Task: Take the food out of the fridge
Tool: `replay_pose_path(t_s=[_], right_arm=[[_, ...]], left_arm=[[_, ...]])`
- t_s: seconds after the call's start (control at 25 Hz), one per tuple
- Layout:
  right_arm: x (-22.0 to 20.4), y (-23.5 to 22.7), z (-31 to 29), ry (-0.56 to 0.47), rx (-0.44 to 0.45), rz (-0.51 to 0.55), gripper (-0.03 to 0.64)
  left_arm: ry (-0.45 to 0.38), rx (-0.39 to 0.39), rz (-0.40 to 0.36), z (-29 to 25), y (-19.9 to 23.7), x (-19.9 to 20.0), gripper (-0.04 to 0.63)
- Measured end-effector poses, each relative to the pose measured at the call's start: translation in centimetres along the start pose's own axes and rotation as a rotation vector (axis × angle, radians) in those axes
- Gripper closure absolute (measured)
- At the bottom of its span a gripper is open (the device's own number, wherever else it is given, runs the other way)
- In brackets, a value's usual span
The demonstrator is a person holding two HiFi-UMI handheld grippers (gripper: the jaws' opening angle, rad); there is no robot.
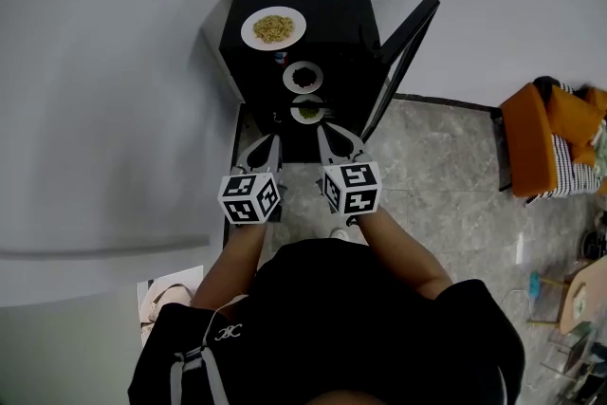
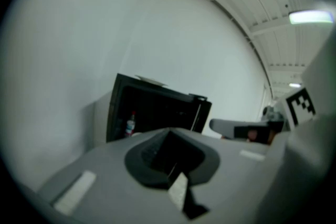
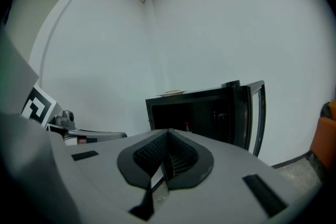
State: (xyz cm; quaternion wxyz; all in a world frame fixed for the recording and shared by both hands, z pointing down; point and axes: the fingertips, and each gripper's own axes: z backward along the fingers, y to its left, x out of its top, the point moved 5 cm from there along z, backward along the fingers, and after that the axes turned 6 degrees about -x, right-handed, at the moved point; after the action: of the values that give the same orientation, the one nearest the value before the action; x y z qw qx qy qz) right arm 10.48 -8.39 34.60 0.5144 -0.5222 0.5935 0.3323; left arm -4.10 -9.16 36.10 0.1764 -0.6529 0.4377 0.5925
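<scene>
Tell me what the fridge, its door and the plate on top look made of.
Fridge: matte black, probably painted metal or plastic; its top shows no glare. Door: dark frame, seemingly around a glass pane, since the wall shows through in the right gripper view. Plate: white and smooth, likely ceramic or melamine; cannot tell which.

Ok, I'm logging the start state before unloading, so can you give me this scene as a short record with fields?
fridge: black, low, door swung open
on top: plate of yellowish food
inside: dish of dark food, dish of green food below it, bottle
left tool: shut, empty, in front of the fridge
right tool: shut, empty, beside the left one
</scene>
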Motion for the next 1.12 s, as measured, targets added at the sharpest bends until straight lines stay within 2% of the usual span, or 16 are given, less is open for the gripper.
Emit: replay_pose_path(t_s=[0.32,0.48,0.8,1.12], right_arm=[[-1.1,-3.0,0.3,0.04,0.032,0.006,0.618],[-1.9,-5.0,-0.1,0.07,0.06,0.018,0.618],[-5.0,-6.1,-4.8,0.169,0.115,0.228,0.617],[-8.0,-3.9,-13.4,0.267,0.112,0.444,0.617]], left_arm=[[0.02,0.006,0.057,-2.2,-2.4,-1.4,0.598],[0.019,0.049,0.058,-2.7,-3.3,-1.9,0.598],[0.031,0.138,0.046,-2.9,-3.2,-2.9,0.598],[0.018,0.18,0.069,-2.2,1.1,-2.9,0.597]])
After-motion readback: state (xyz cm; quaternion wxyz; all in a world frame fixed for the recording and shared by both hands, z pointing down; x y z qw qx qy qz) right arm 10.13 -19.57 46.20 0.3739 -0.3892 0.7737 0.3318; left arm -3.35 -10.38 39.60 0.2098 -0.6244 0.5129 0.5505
